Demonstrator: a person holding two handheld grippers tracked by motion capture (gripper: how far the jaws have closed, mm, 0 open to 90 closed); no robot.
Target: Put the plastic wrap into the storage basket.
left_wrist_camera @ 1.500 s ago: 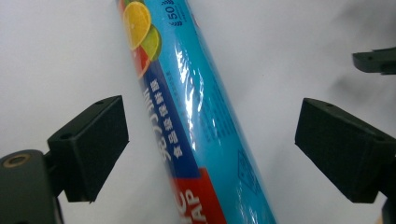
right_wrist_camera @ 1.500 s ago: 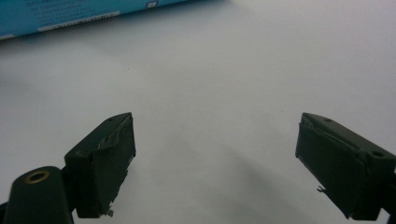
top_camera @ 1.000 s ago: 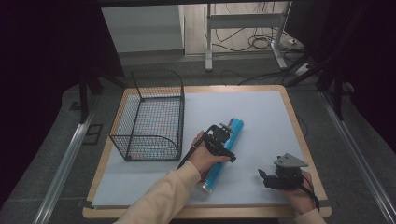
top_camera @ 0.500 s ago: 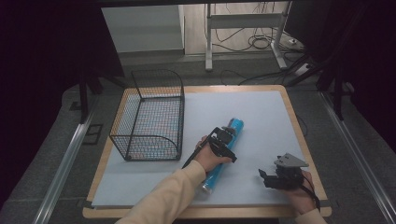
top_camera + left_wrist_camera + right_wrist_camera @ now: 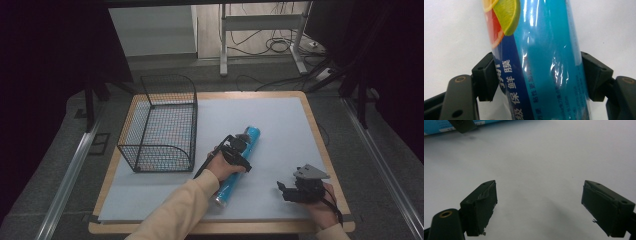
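Observation:
A long blue tube of cling film [image 5: 251, 135] lies slantwise on the pale mat, its near end [image 5: 225, 192] toward the person. My left gripper [image 5: 239, 151] straddles the tube's middle from above. In the left gripper view the tube [image 5: 544, 37] stands between the two black pads [image 5: 485, 75], which press on its sides. These jaws have just been closing, and the left gripper [image 5: 536, 75] is shut on the tube. My right gripper [image 5: 286, 191] rests low at the front right, apart from the tube. The right gripper [image 5: 539, 205] is open over bare mat.
A black wire basket [image 5: 157, 150] stands at the mat's left, just beside the left hand. The pale mat [image 5: 280, 120] covers a wooden-edged table. Cables and a metal frame lie on the floor beyond the far edge.
The left gripper's jaws have closed in onto the blue tube, and the left hand has shifted only slightly. The right hand and its gripper have stayed put.

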